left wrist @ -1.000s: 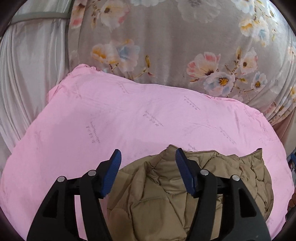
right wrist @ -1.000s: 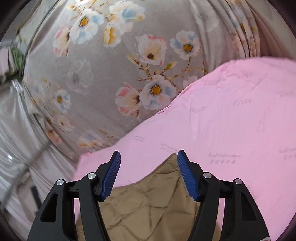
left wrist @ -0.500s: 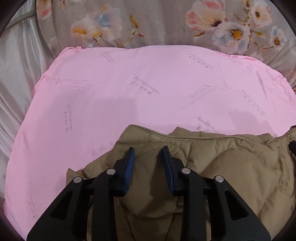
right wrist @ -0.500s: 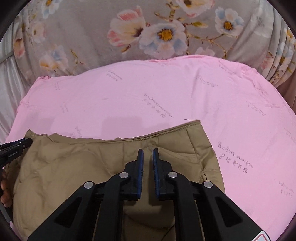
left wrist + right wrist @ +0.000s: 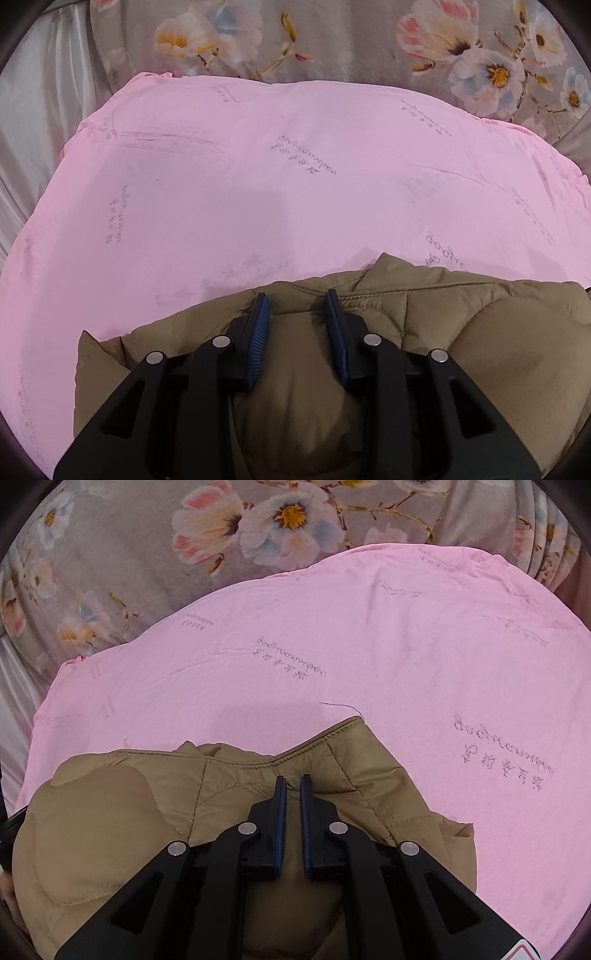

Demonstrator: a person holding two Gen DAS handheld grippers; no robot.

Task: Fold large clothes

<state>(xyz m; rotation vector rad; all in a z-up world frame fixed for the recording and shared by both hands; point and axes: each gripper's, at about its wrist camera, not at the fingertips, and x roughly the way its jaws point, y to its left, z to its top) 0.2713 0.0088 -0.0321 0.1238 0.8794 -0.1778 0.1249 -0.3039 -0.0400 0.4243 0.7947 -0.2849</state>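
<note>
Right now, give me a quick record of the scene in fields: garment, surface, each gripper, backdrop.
garment: tan quilted jacket, bunched on the sheet's near part
surface: pink sheet with printed script
left gripper: jaws partly apart, jacket fabric between them
right gripper: jaws nearly together, pinching jacket fabric near a stitched edge
backdrop: grey floral fabric beyond the sheet
</note>
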